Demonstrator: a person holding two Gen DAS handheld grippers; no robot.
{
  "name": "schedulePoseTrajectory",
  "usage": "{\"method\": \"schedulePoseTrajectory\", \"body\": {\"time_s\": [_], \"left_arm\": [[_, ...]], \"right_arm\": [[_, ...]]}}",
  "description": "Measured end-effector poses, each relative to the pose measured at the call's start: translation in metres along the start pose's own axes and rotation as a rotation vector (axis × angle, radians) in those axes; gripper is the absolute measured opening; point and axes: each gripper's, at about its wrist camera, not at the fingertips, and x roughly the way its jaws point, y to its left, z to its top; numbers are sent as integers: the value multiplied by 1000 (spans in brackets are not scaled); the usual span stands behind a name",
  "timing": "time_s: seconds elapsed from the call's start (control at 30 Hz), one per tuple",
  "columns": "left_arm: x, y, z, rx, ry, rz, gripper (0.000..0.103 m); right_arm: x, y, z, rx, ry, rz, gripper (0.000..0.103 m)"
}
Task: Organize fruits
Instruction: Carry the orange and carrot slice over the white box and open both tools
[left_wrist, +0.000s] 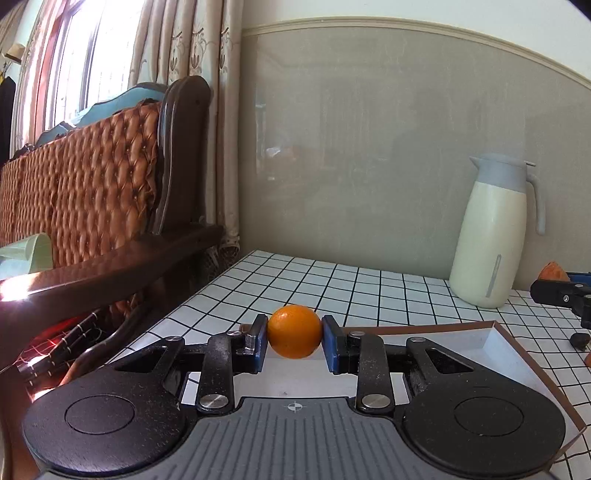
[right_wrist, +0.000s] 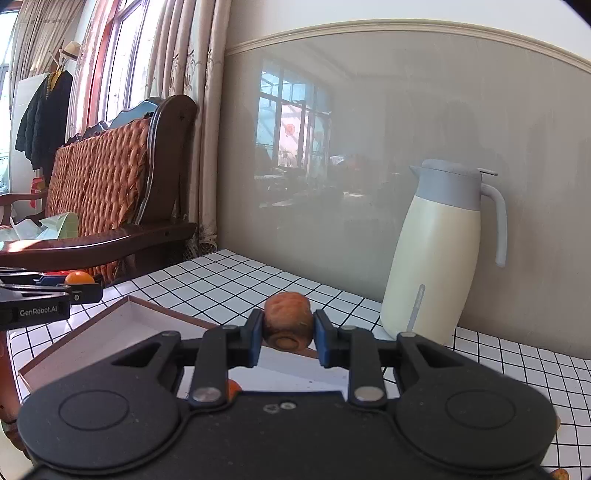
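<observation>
Tufted brown cushion: hangs over the dark wooden sofa (left_wrist: 110, 206) at far left, beside the table and clear of the work.
Tablecloth: white with a black grid (left_wrist: 295, 280), covering the table where both tools hover.
Left gripper (left_wrist: 294, 341): its 2 blue pads pinch an orange (left_wrist: 294, 331) at its widest part, 1 pad on each side, so the round fruit should not roll out.
Orange, place: held off the cloth, at the near-left corner of the tray.
Tray (left_wrist: 491, 338): shallow, white inside with a brown rim, lying flat on the cloth. It looks like the place meant for the fruit, which would explain why both tools sit over it.
Tray, contents: mostly bare floor; a small orange patch (right_wrist: 233, 388) shows behind the right tool, too hidden to name.
Right gripper (right_wrist: 287, 332): pads pressed on a brown, rough-skinned fruit (right_wrist: 287, 322), its flat end toward the camera; I cannot name the kind.
Brown fruit, place: held above the tray's far edge, not yet set down.
Jug (left_wrist: 493, 236): cream body, grey lid and handle, upright by the grey wall, well behind the tray.
Stage, my reading: 2 fruits carried at once, each awaiting release into the tray.
</observation>
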Motion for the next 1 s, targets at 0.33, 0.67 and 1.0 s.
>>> {"method": "schedulePoseTrajectory", "body": {"time_s": [0.33,0.67,1.0], "left_arm": [[20,5,0,4,32,-2,31],[37,12,6,-2,49,8,31],[57,12,4,-1,90,4,31]], "right_arm": [[20,-7,0,15,32,-3,20],[44,-9,-6,6,93,9,20],[67,-18,-12,19,166,9,20]]}}
